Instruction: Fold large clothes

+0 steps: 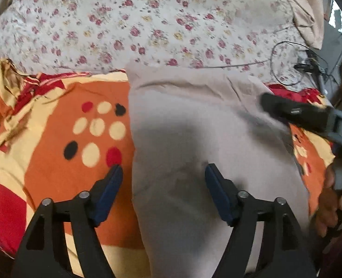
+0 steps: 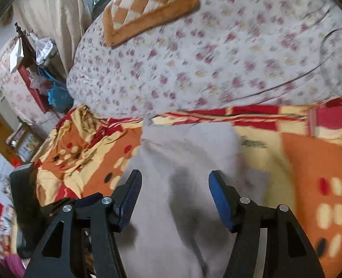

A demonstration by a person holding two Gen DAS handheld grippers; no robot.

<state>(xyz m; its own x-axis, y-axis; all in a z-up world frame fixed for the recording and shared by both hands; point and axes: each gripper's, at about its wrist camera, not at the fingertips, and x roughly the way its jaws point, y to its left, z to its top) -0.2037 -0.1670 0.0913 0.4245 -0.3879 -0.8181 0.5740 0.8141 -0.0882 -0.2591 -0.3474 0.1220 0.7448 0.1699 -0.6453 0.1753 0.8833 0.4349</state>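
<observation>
Broadly, a bed carries a white floral sheet [image 1: 147,27] of small red roses and, nearer, a crumpled orange, red and cream blanket [image 1: 62,120] with round dots. Lying flat on that blanket, a smooth pale grey garment [image 1: 194,120] forms a long panel. Above it hover the left tongs [image 1: 162,173] and right tongs [image 2: 174,183], both spread apart, gripping nothing, with ribbed blue pads.

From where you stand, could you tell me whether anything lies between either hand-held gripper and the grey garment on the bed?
Nothing visible does. The left hand-held gripper and the right hand-held gripper are both open directly above the grey garment, which lies uncovered on the orange patterned blanket.
</observation>
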